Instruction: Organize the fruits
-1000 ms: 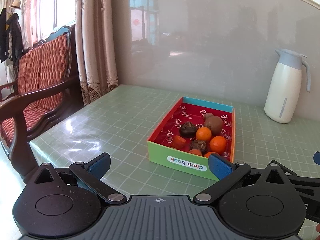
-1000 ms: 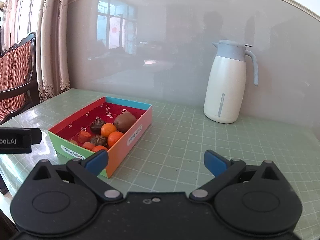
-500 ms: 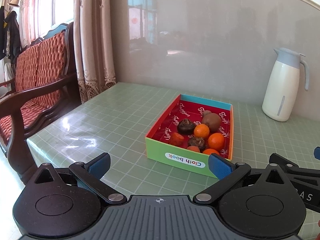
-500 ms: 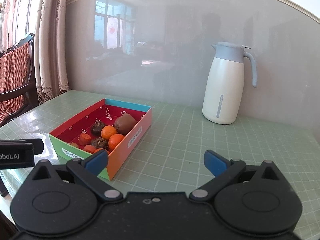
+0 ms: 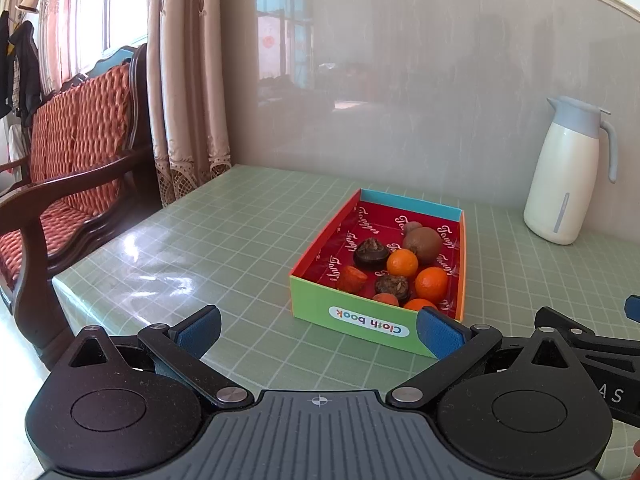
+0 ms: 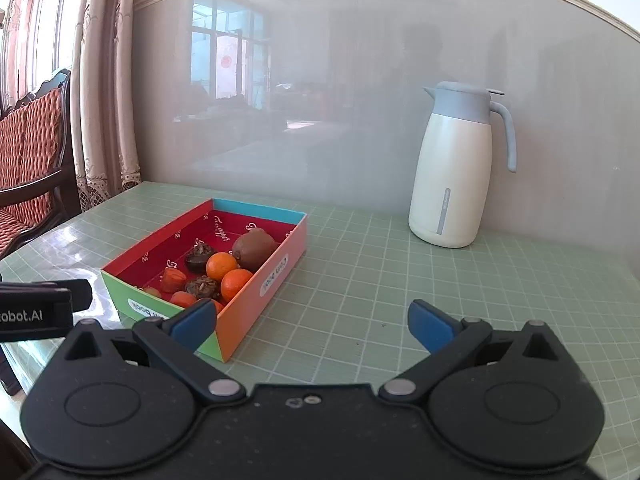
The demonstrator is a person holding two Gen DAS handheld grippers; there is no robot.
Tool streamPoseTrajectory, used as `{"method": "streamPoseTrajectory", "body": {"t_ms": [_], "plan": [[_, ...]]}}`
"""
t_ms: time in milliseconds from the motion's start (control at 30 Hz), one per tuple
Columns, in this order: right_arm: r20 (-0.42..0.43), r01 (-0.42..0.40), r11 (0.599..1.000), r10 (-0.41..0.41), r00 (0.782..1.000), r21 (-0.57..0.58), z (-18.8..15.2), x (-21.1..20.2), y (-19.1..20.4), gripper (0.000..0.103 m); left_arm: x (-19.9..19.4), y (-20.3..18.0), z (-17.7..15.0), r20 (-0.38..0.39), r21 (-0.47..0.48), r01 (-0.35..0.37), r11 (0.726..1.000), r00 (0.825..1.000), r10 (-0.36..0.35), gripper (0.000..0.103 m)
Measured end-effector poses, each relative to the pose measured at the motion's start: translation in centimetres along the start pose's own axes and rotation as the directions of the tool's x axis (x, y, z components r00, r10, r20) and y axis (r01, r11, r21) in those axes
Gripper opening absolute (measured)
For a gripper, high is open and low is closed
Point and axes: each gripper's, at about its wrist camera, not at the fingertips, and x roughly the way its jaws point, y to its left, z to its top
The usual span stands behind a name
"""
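A colourful cardboard box (image 5: 352,316) with a red lining sits on the green checked table (image 5: 224,248). It holds a kiwi (image 5: 423,239), several oranges (image 5: 402,263), dark brown fruits (image 5: 371,253) and small red fruits (image 5: 352,278). My left gripper (image 5: 318,330) is open and empty, just in front of the box's near wall. My right gripper (image 6: 310,322) is open and empty, to the right of the box (image 6: 264,280), its left finger over the near corner. The kiwi (image 6: 254,245) and oranges (image 6: 221,265) also show in the right wrist view.
A white thermos jug (image 5: 568,176) with a grey lid stands at the back right against the glossy wall; it also shows in the right wrist view (image 6: 456,168). A wooden armchair (image 5: 60,168) with a red cushion and curtains stand left of the table's edge.
Both grippers have drawn back and risen slightly, so the box looks a little farther off. Both stay open. The fruits have not moved.
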Motion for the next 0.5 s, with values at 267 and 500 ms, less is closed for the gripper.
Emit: {"method": "streamPoseTrajectory", "body": {"t_ms": [267, 500], "plan": [[0.002, 0.0, 1.0, 0.0, 1.0, 0.0, 0.07, -0.06, 0.13, 0.102, 0.03, 0.07, 0.09, 0.002, 0.0, 0.002, 1.0, 1.0, -0.002, 0.103], [0.005, -0.003, 1.0, 0.003, 1.0, 0.0, 0.26, -0.16, 0.3, 0.102, 0.13, -0.04, 0.27, 0.003, -0.001, 0.004, 1.0, 1.0, -0.004, 0.103]]}}
